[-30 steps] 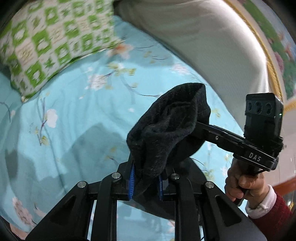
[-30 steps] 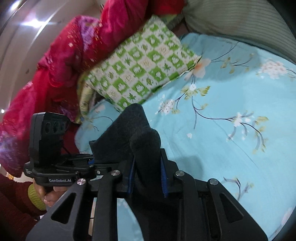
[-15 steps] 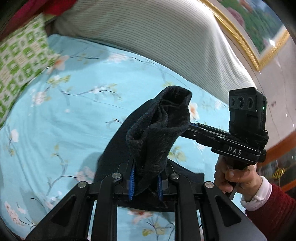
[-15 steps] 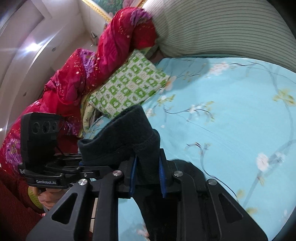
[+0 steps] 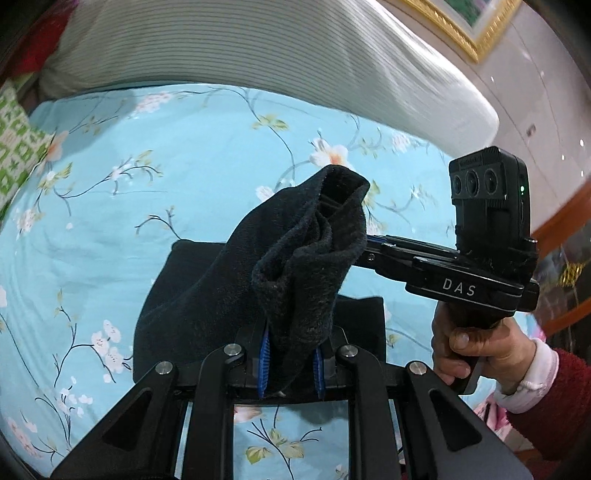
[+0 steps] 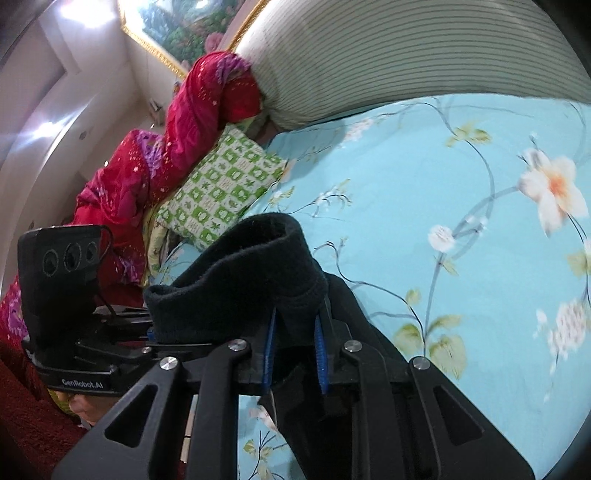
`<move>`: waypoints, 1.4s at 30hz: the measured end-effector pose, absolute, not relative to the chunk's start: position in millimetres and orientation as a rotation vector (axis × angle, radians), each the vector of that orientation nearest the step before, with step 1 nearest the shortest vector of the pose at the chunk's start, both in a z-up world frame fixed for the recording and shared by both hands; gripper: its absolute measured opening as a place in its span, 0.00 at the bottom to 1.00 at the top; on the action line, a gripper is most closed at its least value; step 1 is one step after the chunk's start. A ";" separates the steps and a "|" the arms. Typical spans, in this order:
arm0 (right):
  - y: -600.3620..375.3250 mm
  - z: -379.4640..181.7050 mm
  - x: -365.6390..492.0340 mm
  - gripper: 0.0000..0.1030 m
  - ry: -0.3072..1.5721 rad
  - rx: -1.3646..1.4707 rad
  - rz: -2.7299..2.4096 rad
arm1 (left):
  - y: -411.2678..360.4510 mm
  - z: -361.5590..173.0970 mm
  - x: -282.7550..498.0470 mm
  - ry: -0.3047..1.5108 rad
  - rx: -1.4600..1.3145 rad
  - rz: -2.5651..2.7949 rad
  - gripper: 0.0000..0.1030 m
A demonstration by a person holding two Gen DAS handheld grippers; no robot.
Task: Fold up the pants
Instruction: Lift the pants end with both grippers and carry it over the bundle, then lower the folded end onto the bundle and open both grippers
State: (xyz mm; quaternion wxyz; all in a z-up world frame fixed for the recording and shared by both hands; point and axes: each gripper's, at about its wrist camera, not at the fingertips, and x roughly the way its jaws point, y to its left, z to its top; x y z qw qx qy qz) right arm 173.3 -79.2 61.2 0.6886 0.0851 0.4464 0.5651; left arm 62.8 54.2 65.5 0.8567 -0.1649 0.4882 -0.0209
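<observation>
The black pants (image 5: 207,295) hang over a light blue floral bedsheet (image 5: 166,177), with part of them lying flat on the bed. My left gripper (image 5: 290,363) is shut on a bunched black edge of the pants (image 5: 306,280). My right gripper (image 6: 295,350) is shut on the other end of the same edge (image 6: 236,280). The right gripper also shows in the left wrist view (image 5: 373,251), held by a hand, close beside my left one. The left gripper shows at the left of the right wrist view (image 6: 147,332).
A striped grey-white bolster (image 5: 258,48) lies along the far side of the bed. A green checked pillow (image 6: 221,184) and a red quilt (image 6: 166,140) lie at the bed's left. A gold-framed picture (image 6: 166,26) hangs on the wall.
Both grippers have swung with the pants toward the bolster end of the bed. The green pillow has slid to the left edge of the left view. More of the pants lies on the sheet.
</observation>
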 end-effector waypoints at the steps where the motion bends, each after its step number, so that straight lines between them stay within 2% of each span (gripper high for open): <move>1: -83.5 58.4 172.4 0.19 1.001 0.199 1.256 | 50.2 63.3 63.2 1.032 -0.337 -0.047 0.17; 19: -132.4 22.7 166.6 0.19 1.050 0.214 1.151 | -19.8 21.6 65.8 1.117 -0.151 -0.124 0.17; 24: -141.0 12.0 163.7 0.19 1.076 0.210 1.117 | -32.8 11.2 65.8 1.139 -0.122 -0.150 0.20; 27: -147.1 7.1 162.1 0.19 1.096 0.196 1.081 | -40.0 7.0 66.9 1.151 -0.112 -0.168 0.28; 29: -151.1 5.9 160.6 0.19 1.106 0.187 1.053 | -44.5 5.8 67.0 1.154 -0.110 -0.185 0.37; 37: -180.1 8.1 157.3 0.20 1.134 0.227 0.915 | -59.1 4.9 65.0 1.167 -0.111 -0.272 0.49; 38: -185.8 8.1 156.8 0.22 1.142 0.244 0.890 | -60.3 5.2 64.2 1.169 -0.111 -0.285 0.54; 40: -195.2 8.0 155.9 0.36 1.150 0.263 0.846 | -62.5 5.8 63.0 1.173 -0.111 -0.307 0.58; 42: -203.8 8.7 154.5 0.58 1.150 0.280 0.794 | -63.7 7.7 61.0 1.170 -0.107 -0.329 0.58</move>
